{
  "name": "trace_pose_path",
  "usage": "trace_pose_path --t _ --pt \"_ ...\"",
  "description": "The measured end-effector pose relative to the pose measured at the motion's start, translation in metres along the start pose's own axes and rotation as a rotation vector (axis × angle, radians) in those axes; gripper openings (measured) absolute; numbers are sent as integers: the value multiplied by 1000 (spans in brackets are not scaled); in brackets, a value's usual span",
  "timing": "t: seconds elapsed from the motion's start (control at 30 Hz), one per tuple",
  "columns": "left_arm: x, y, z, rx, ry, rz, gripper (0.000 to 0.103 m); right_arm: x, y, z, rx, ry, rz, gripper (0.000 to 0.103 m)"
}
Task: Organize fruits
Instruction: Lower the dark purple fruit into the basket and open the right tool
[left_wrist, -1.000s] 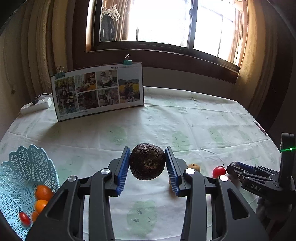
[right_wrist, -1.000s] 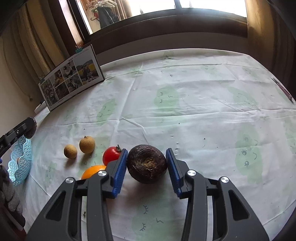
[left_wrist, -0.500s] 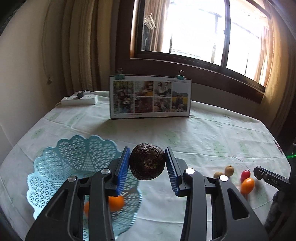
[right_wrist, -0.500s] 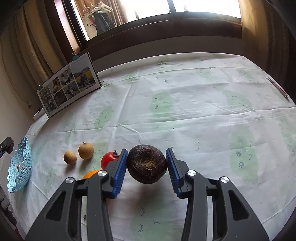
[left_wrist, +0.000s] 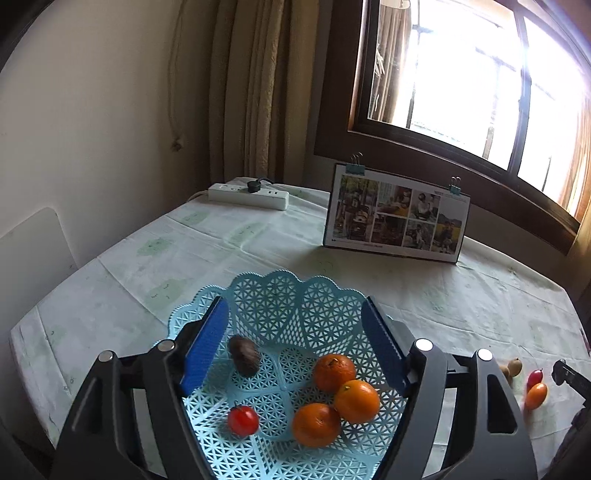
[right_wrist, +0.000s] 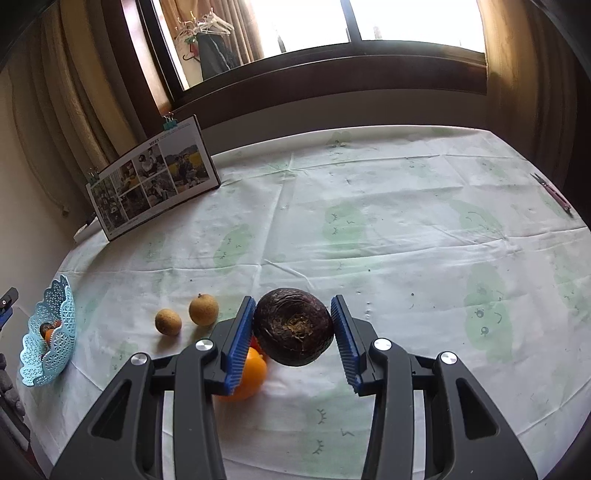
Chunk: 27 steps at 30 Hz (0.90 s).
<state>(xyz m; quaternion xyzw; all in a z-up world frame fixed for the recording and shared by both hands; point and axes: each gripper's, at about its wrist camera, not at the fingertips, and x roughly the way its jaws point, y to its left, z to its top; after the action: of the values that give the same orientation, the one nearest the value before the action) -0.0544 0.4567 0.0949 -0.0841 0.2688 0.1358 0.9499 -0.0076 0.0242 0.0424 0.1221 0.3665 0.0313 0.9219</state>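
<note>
Left tool (left_wrist: 293, 345): spread wide over the blue lattice basket (left_wrist: 288, 295), pinching nothing; it looks like a tool that has let go above the basket so its fruit lands inside.
Basket contents: a dark wrinkled fruit (left_wrist: 243, 355) against the near-left wall, a cherry tomato (left_wrist: 242, 420), and three mandarins (left_wrist: 343, 398) bunched at the right, where the sloped floor would gather round fruit.
Right tool (right_wrist: 293, 328): pinching a second dark wrinkled fruit, likely a passion fruit (right_wrist: 293, 326), between its blue pads and above the worktop (right_wrist: 406, 240), probably ready for the carry to the basket.
Loose fruit: an orange fruit (right_wrist: 247, 373) and a red tomato, mostly hidden, lie just beneath the right tool; two tan longan-like fruits (right_wrist: 203, 309) sit side by side a little further on, well apart from the basket.
Further back: a photo collage board (right_wrist: 155, 182), held by binder clips, leans propped upright; a white power strip (left_wrist: 248, 195) lies by the wall.
Writing: the board's heading seems to read "MEET"; smaller print is illegible.
</note>
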Motion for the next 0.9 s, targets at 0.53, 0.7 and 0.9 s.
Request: trace_pose_path --t 0.53,0.7,0.9 --pt "-22 48 1 -41 -63 45 92 -11 168 -7 -255 57 337 43" --pt "-27 61 -6 -46 -65 68 94 -10 230 -26 -356 105 444 43" --pt "-29 83 -12 -79 -55 97 94 -11 286 -44 -439 139 530 43"
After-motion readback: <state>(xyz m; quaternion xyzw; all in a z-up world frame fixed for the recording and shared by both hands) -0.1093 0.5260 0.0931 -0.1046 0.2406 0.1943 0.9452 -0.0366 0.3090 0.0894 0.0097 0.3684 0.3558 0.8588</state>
